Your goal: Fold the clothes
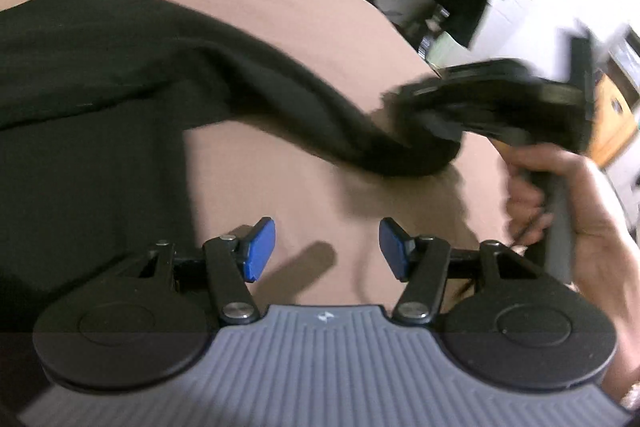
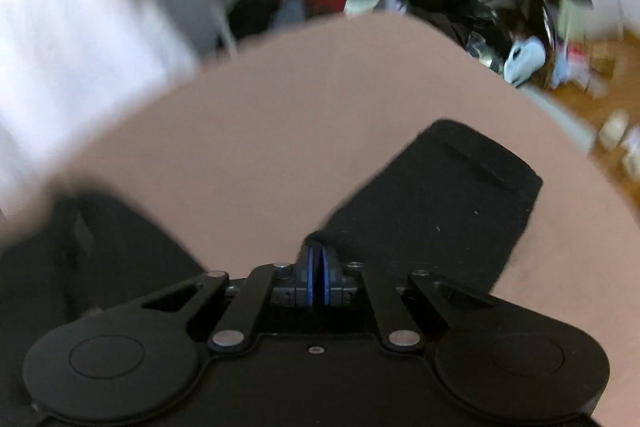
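A plain black fabric garment [image 1: 100,75] lies on the plain pinkish-tan worktop [image 1: 280,167]. The left claw [image 1: 327,251] has blue pads on black arms, with a ribbed grey body.

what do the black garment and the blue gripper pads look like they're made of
Black garment: soft matte knit or fleece, probably; it drapes in limp folds and shows pale lint specks in the right wrist view. Blue pads: smooth rubber or plastic, likely; even colour, slight sheen.

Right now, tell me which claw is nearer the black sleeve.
Right. The right claw is shut on the black sleeve, lifting it; the left claw hangs open beside it, over the tan surface.
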### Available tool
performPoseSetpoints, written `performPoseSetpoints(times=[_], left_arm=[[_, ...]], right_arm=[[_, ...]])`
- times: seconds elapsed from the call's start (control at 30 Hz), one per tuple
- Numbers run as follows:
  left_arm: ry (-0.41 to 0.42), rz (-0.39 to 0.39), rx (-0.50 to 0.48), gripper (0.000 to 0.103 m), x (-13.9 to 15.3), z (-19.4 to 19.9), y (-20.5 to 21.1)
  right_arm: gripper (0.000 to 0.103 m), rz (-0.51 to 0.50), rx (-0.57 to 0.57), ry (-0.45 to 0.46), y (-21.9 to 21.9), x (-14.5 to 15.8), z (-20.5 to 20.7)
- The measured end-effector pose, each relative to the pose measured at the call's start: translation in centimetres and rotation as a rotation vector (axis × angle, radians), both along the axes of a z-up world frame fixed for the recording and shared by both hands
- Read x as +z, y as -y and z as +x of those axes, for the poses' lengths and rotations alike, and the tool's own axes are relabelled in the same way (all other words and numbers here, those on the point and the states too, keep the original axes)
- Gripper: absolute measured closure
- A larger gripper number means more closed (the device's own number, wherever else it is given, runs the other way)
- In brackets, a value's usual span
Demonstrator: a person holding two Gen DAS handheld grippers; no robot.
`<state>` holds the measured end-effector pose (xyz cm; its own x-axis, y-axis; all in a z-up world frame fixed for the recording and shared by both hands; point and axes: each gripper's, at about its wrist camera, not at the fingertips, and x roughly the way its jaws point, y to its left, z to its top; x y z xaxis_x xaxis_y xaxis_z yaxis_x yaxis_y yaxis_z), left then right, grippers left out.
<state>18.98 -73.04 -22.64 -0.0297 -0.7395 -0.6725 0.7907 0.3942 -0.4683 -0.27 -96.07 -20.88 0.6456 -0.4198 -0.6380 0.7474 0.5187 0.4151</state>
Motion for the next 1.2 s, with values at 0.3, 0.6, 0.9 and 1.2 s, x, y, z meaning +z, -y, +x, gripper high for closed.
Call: performPoseSetpoints(times=[0.3,0.6,0.9,1.2], left_arm=[[-0.006,-0.036,0.109,0.043,0.5,2.2,-0.1],[0.253,-0.016,0.021,0.033,1.6,-0.4,5.6],[0.678,0.144,-0.108,0.020,0.8,-0.2,11.5],[0.462,0.109,-0.040,0.020,-0.2,3.2,9.2]], right_arm=[[0.101,-0.094,-0.292,0.318,1.0,5.1,-12.4],[0.044,0.303,-0.327,0.328,4.4,-1.2,-13.2],[0.058,0.266,-0.280,0.255,7.4,-4.5,-3.2],[0.097,-0.123,-0.349,0.207,6.1,2.5,-7.0]])
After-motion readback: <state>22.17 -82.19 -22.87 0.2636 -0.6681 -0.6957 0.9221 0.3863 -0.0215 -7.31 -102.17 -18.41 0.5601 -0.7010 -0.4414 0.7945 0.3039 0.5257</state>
